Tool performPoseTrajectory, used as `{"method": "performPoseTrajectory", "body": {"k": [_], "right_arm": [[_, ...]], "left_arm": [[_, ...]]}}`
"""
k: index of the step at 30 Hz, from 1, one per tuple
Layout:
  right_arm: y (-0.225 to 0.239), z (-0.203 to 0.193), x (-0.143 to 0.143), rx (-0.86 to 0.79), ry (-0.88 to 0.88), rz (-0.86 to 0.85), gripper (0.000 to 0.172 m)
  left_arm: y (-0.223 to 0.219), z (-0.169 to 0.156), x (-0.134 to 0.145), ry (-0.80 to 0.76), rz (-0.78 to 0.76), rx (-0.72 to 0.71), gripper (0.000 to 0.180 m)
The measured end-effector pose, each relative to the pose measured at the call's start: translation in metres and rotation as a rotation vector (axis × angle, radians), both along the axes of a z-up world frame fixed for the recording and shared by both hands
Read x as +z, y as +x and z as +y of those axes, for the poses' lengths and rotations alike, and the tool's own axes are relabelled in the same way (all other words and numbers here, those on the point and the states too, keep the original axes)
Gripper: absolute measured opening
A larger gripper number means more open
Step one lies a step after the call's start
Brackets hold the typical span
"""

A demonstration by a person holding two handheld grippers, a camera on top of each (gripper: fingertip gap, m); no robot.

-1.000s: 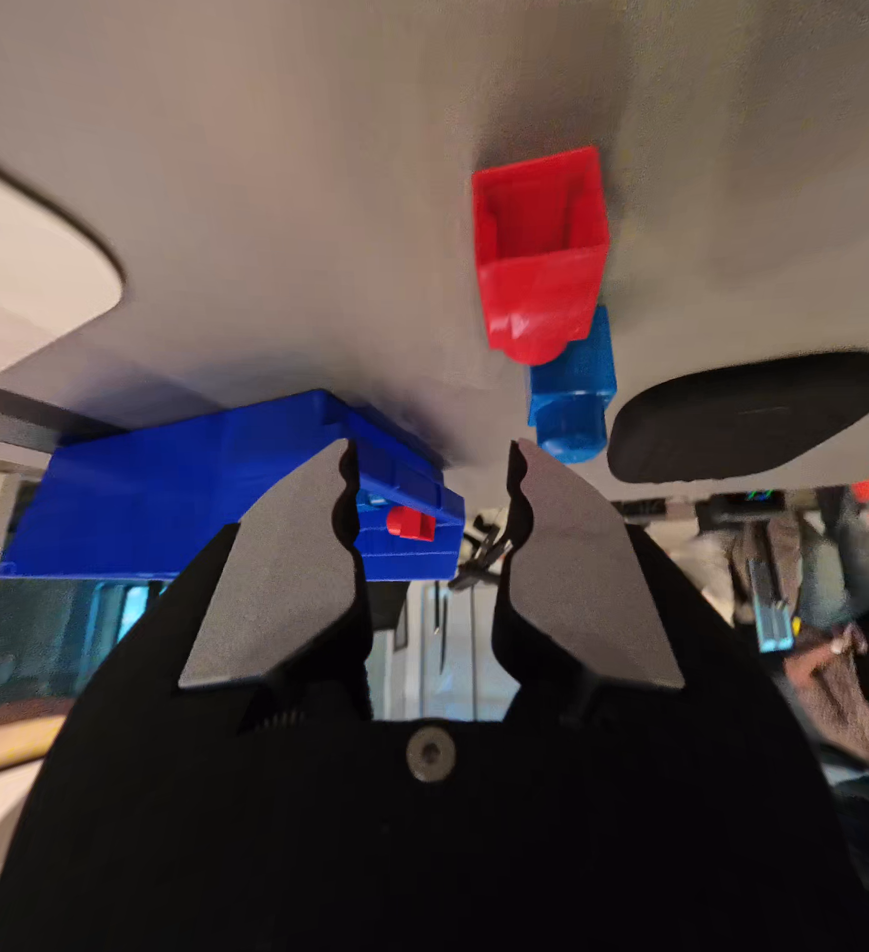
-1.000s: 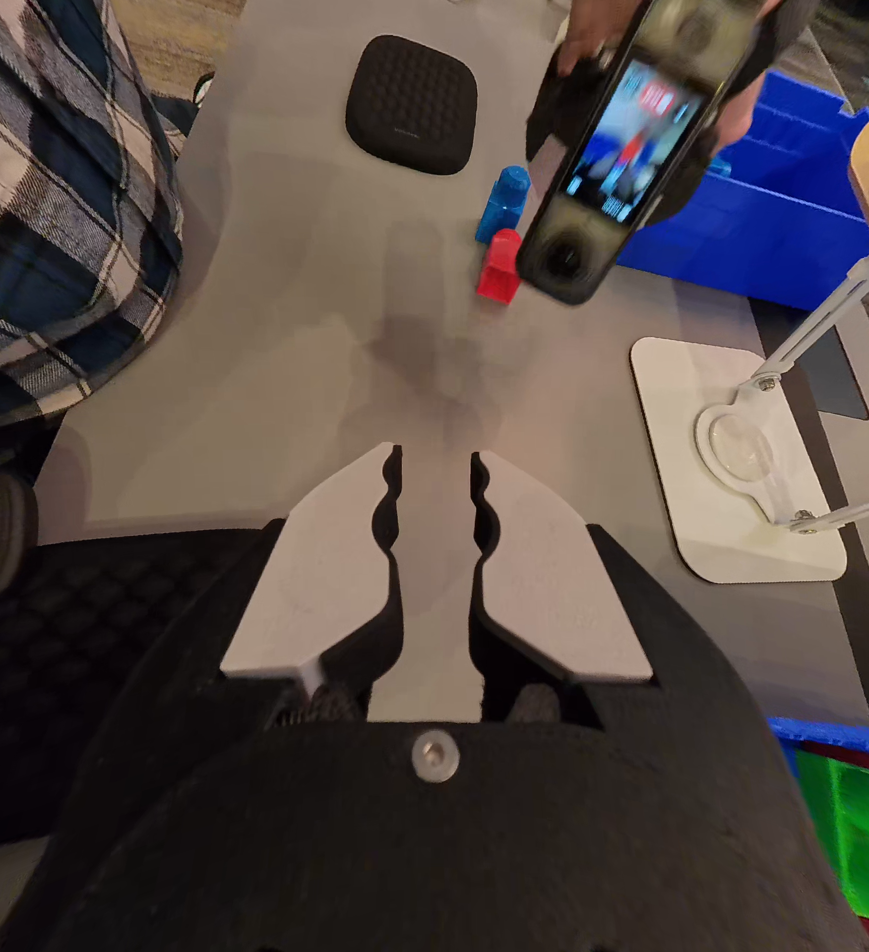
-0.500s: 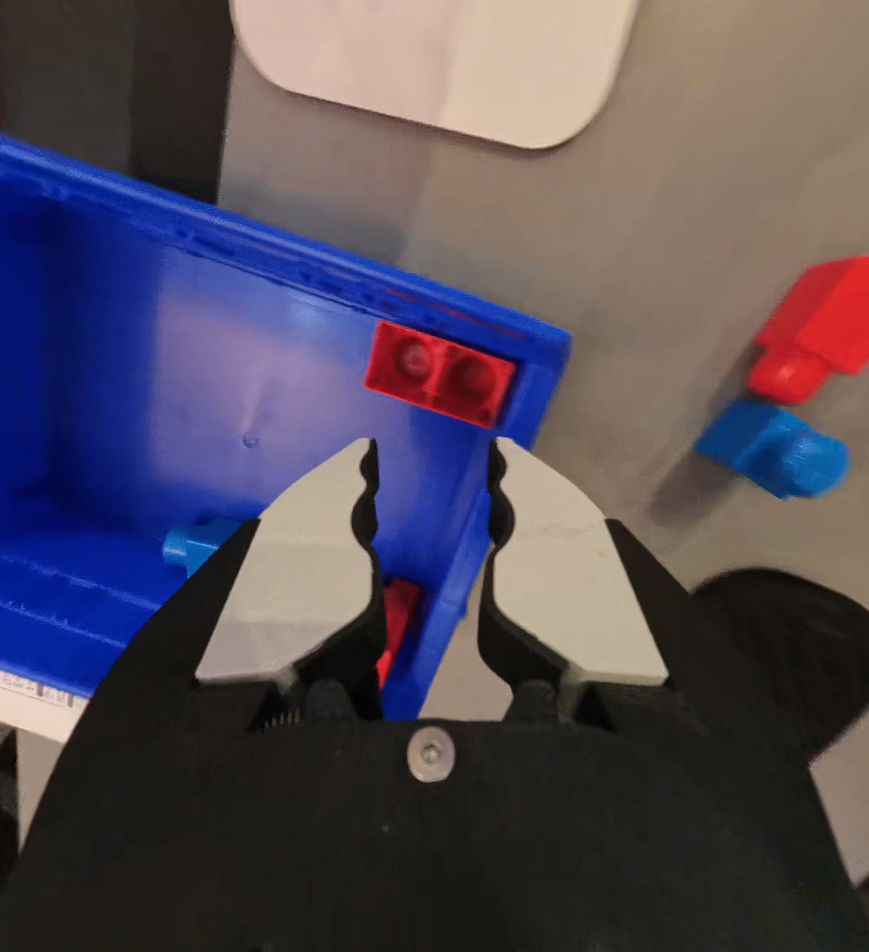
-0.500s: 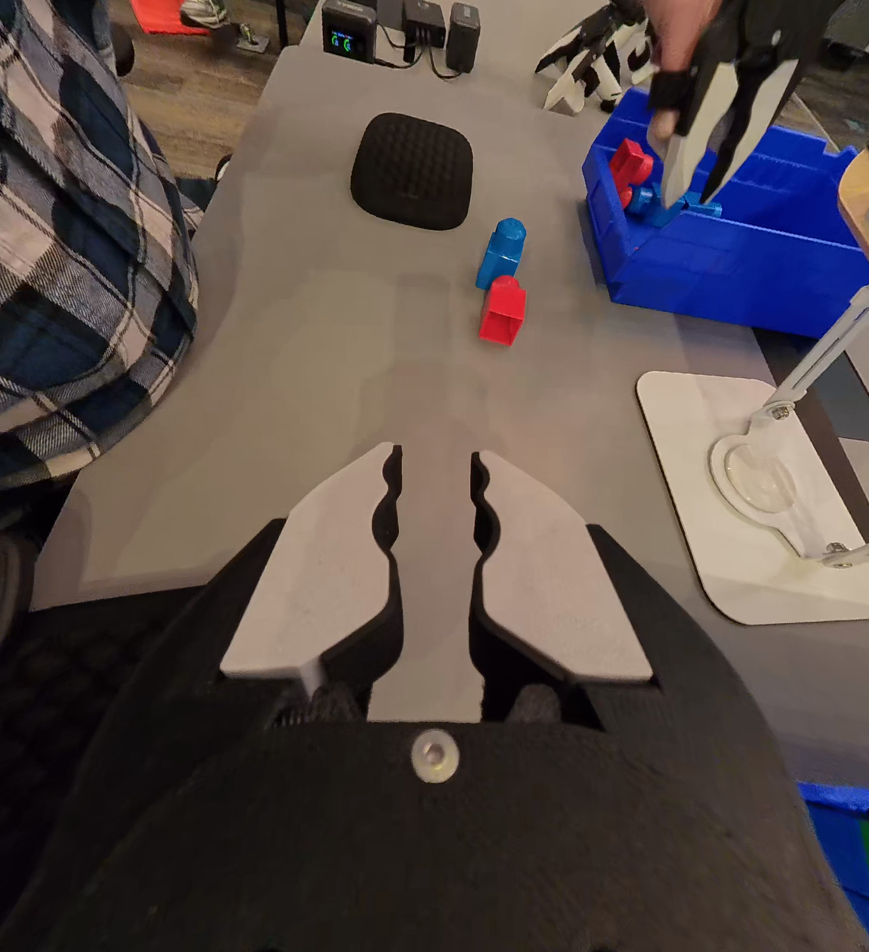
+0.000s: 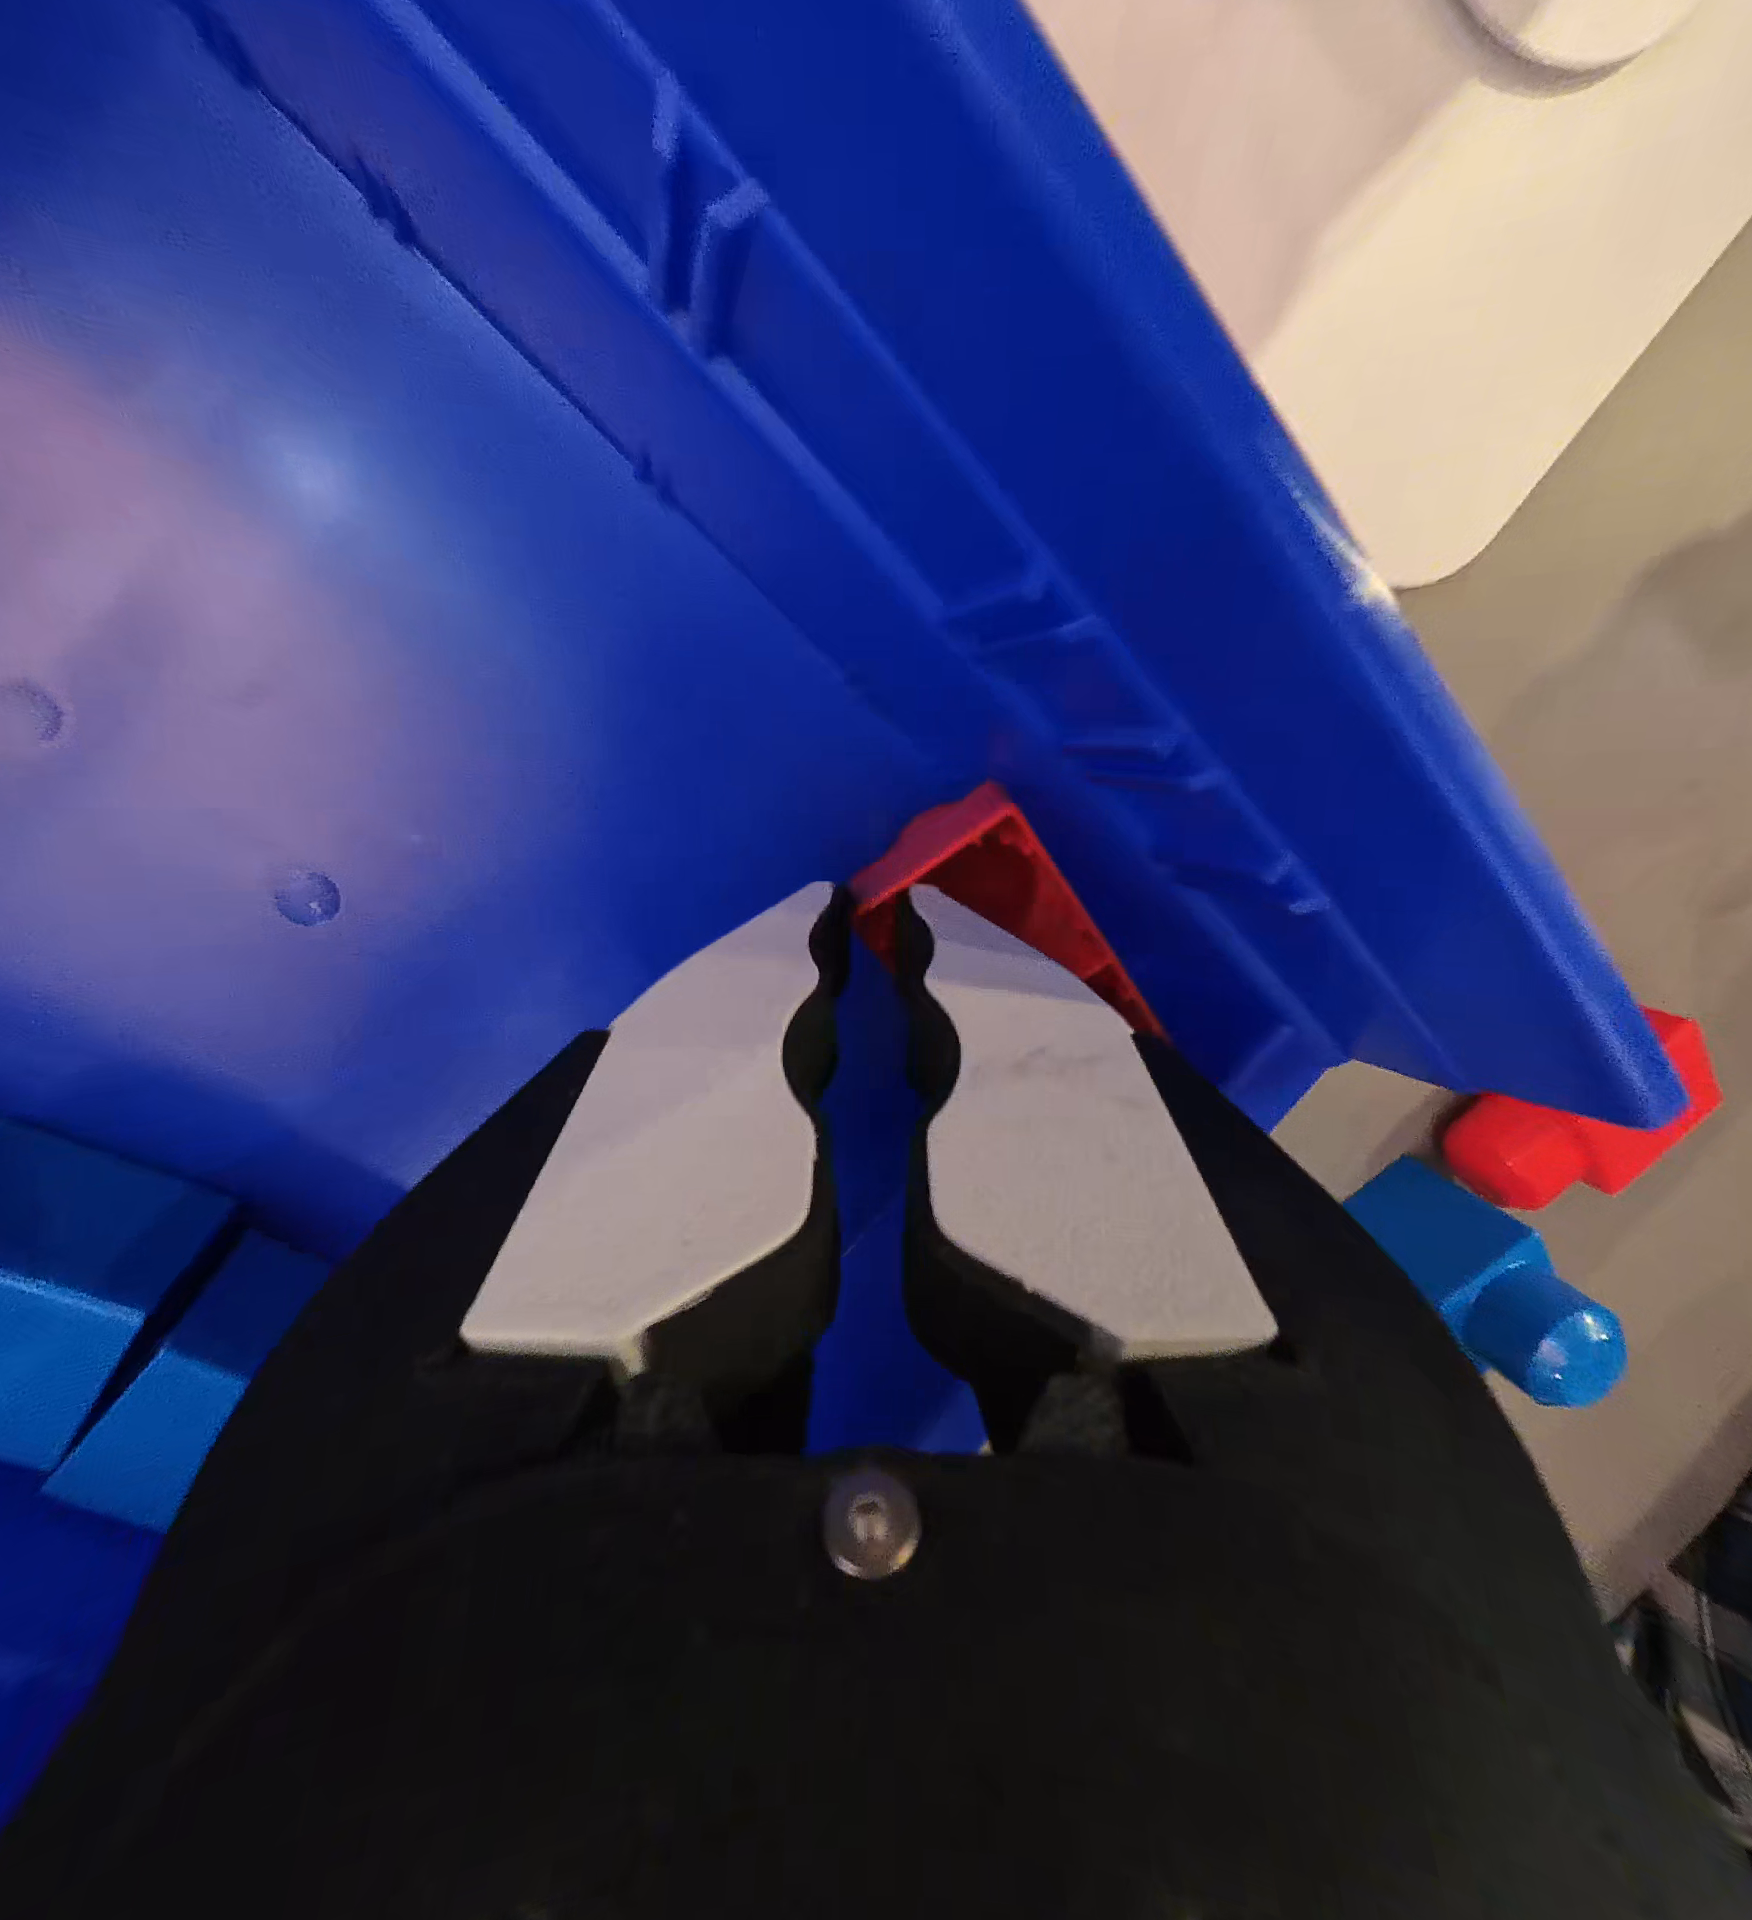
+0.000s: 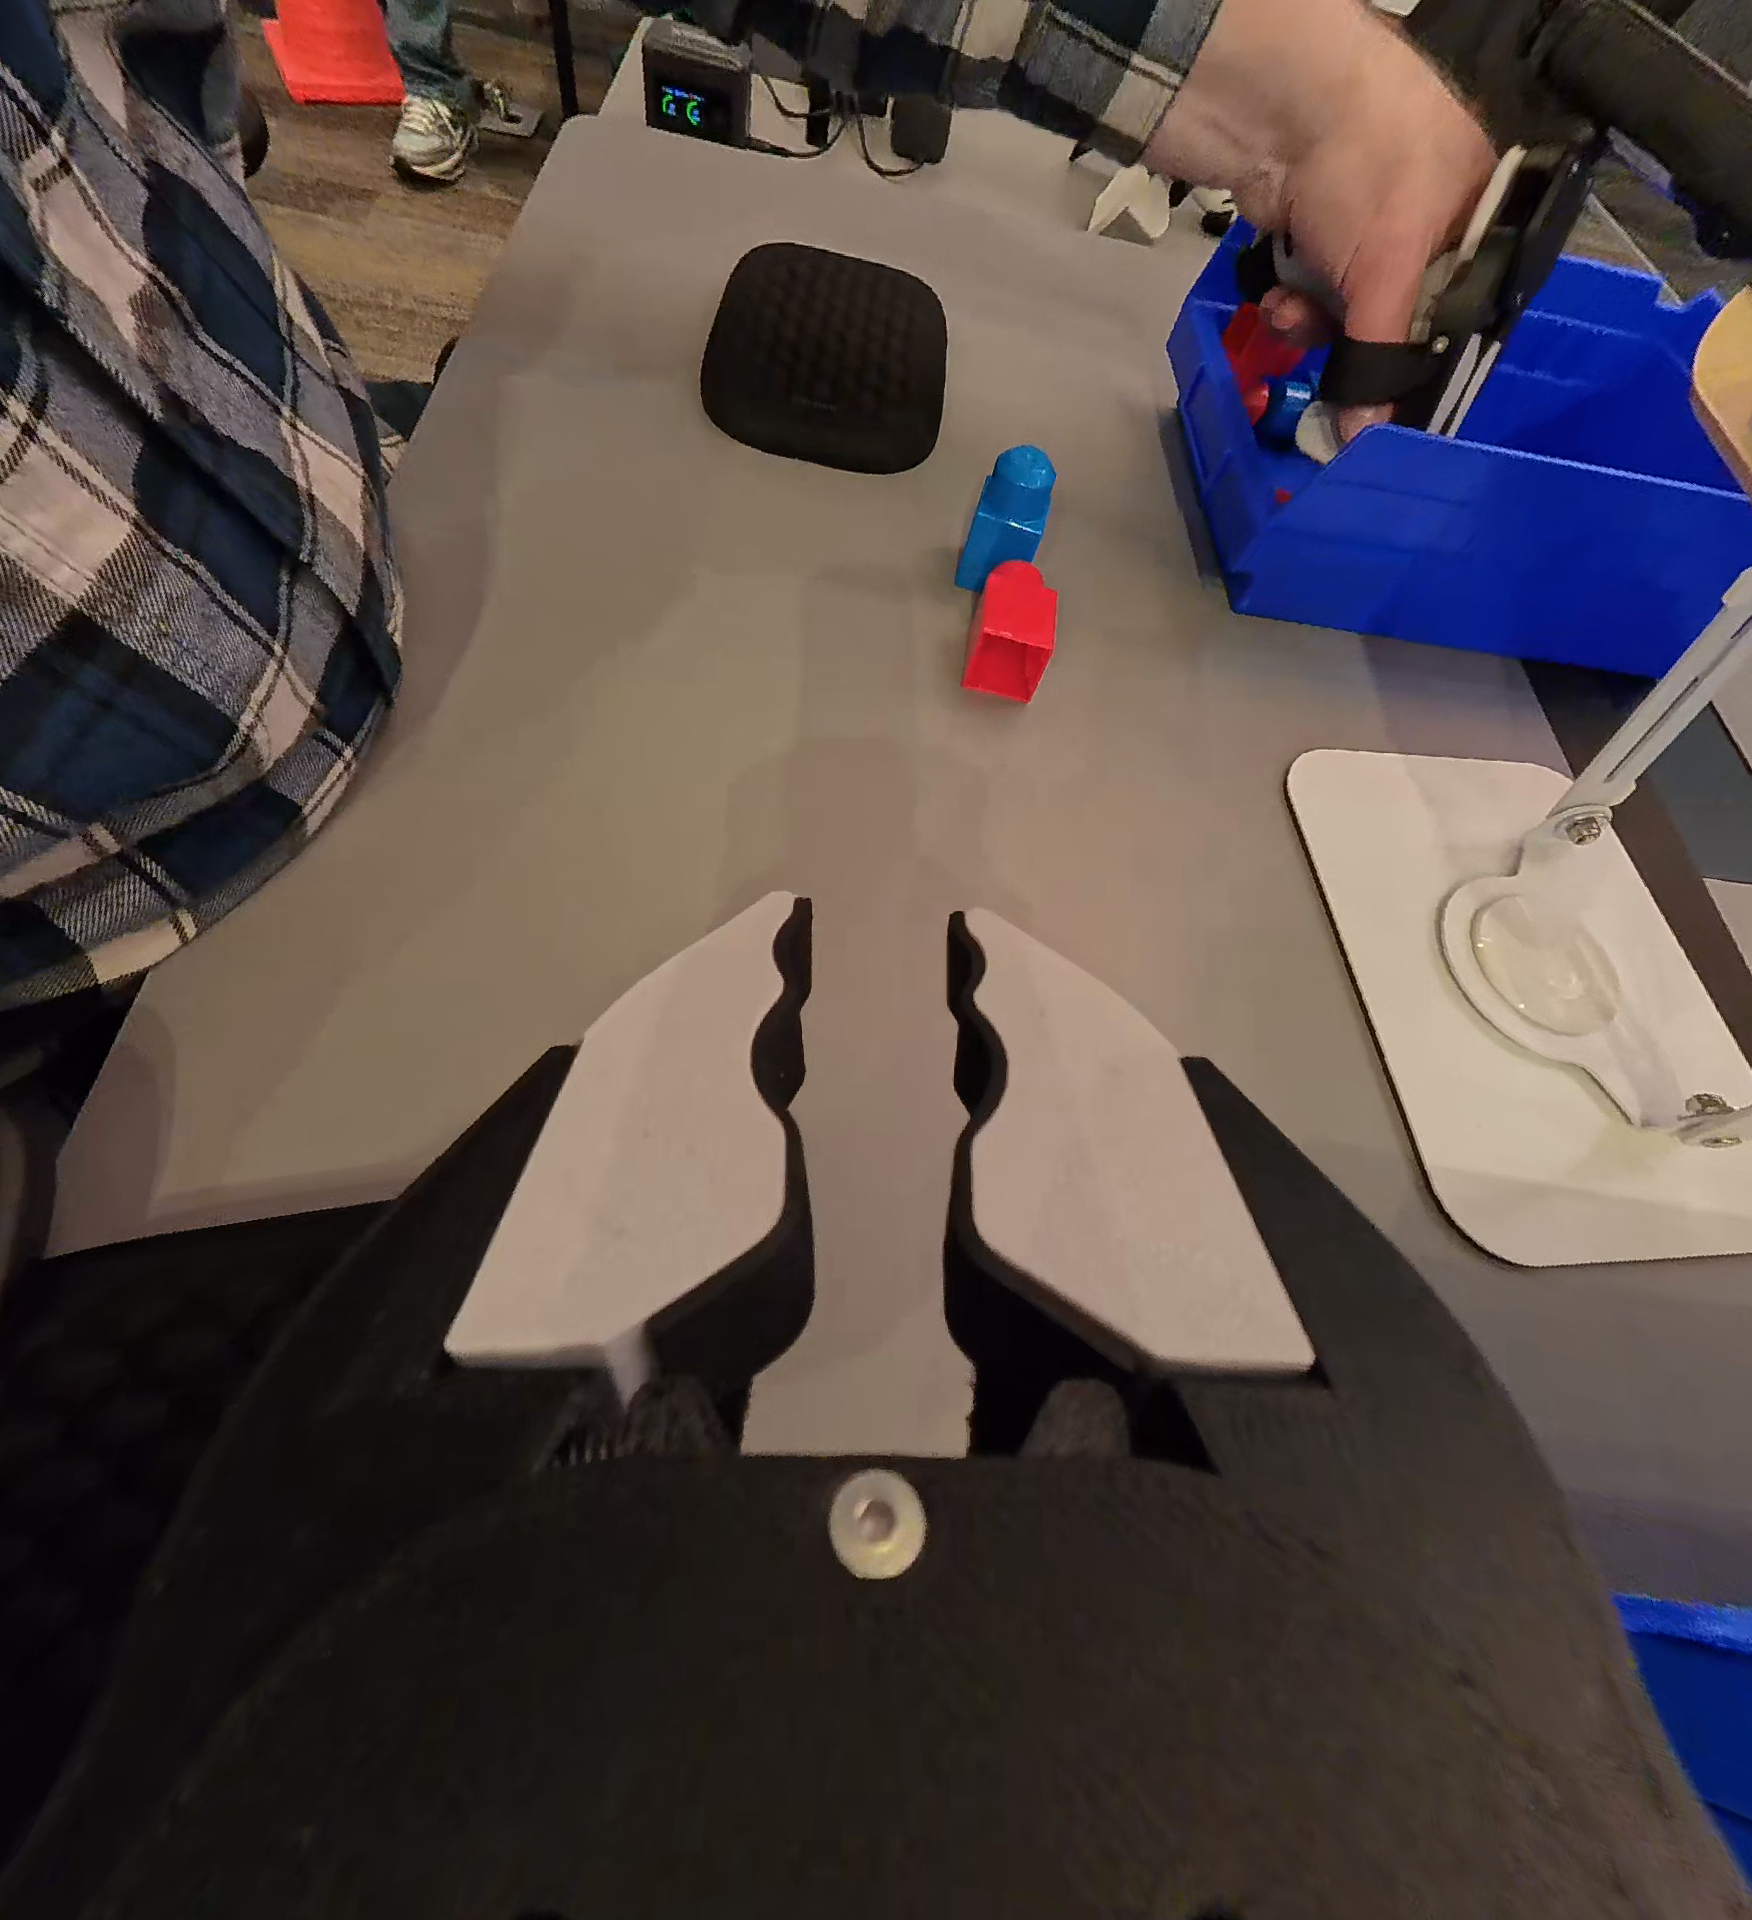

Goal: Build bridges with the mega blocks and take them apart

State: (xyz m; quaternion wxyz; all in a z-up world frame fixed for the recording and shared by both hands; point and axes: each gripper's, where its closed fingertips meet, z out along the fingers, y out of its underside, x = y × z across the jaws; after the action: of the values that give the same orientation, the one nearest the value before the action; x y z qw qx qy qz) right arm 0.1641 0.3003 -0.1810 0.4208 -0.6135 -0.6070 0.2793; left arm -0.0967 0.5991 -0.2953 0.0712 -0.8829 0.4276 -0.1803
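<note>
Red plastic is showing between the fingertips of the left gripper (image 5: pixel 874 914), which is pinching the edge of a red block (image 5: pixel 997 883) inside the blue bin (image 5: pixel 1163 520). The right gripper (image 6: pixel 877 925) is hovering part-open and bare over the grey table (image 6: pixel 643 675), well short of the loose red block (image 6: pixel 1009 636) and blue block (image 6: pixel 1007 514).

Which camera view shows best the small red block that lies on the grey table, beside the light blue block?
The right wrist view: the small red block lies there whole, on its side, near the light blue block. In the left wrist view the blue bin's rim covers part of that block.
</note>
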Motion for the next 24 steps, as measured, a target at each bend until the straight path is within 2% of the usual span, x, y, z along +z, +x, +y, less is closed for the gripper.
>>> {"method": "performPoseTrajectory", "body": {"k": [2,4,7,10,12,14,17,19,23,24], "right_arm": [[0.001,-0.001,0.001,-0.003,-0.003,-0.001,0.025],[0.001,-0.002,0.002,-0.01,0.0,-0.009,0.025],[0.002,-0.001,0.008,-0.035,0.01,-0.012,0.026],[0.0,0.001,0.021,-0.063,0.027,0.017,0.026],[-0.003,0.001,0.027,-0.071,0.038,0.018,0.027],[-0.005,0.002,0.029,-0.079,0.047,0.004,0.027],[-0.009,-0.002,0.031,-0.078,0.051,-0.002,0.027],[-0.01,-0.007,0.03,-0.077,0.05,-0.007,0.027],[-0.006,-0.014,0.024,-0.083,0.035,-0.011,0.027],[-0.006,-0.015,0.023,-0.083,0.029,-0.008,0.027]], "left_arm": [[-0.002,0.002,0.007,0.022,-0.031,0.013,0.007],[-0.01,0.006,0.023,0.108,-0.037,0.023,0.008],[-0.01,-0.003,0.076,0.226,-0.195,0.036,0.007],[0.01,-0.042,0.133,0.276,-0.452,-0.001,0.006],[0.032,-0.075,0.142,0.254,-0.506,-0.04,0.006],[0.065,-0.109,0.133,0.24,-0.491,-0.128,0.006],[0.116,-0.152,0.102,0.227,-0.396,-0.281,0.007],[0.134,-0.167,0.07,0.267,-0.229,-0.389,0.007],[0.161,-0.189,0.036,0.269,-0.12,-0.508,0.007],[0.168,-0.194,0.034,0.24,-0.143,-0.506,0.007]]}}
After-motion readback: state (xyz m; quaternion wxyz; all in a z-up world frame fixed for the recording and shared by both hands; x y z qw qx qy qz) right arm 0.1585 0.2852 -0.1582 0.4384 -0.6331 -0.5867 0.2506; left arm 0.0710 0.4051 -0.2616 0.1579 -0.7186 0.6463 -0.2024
